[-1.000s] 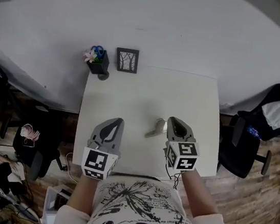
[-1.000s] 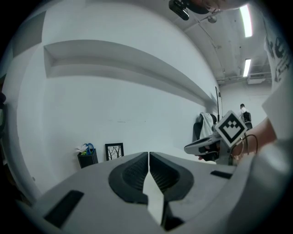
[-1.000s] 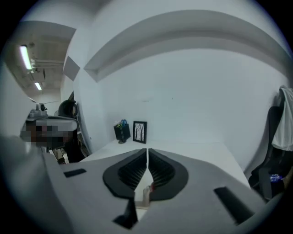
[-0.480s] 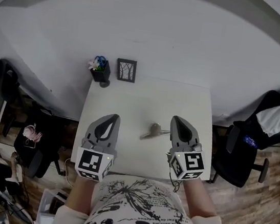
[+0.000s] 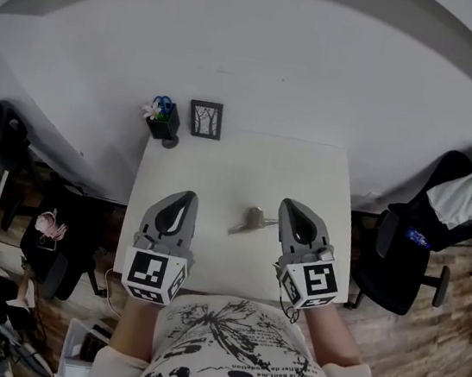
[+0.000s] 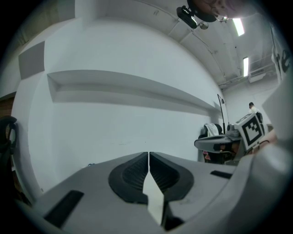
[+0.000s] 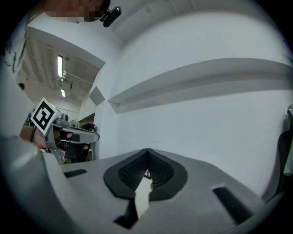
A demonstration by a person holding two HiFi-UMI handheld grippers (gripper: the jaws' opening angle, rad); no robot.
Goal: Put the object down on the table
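Observation:
A small grey object (image 5: 253, 221) with a thin handle lies on the white table (image 5: 221, 168), just left of my right gripper's tip. My right gripper (image 5: 288, 205) is shut. In the right gripper view (image 7: 147, 151) the jaws meet and point up at the white wall, with nothing sticking out past them. Whether the handle's end touches that gripper I cannot tell. My left gripper (image 5: 184, 195) hovers over the table's left front part. It is shut too, and in the left gripper view (image 6: 148, 154) its pads meet with nothing between them.
A black pot with flowers (image 5: 163, 119) and a small framed picture (image 5: 205, 120) stand at the table's far left corner. An office chair with clothing on it (image 5: 441, 216) is to the right. Another chair (image 5: 10, 156) and clutter are to the left.
The head view has shifted, so the table looks smaller and farther off. The grey object now shows a thin handle pointing right, toward the right gripper. Both grippers stay near the front edge.

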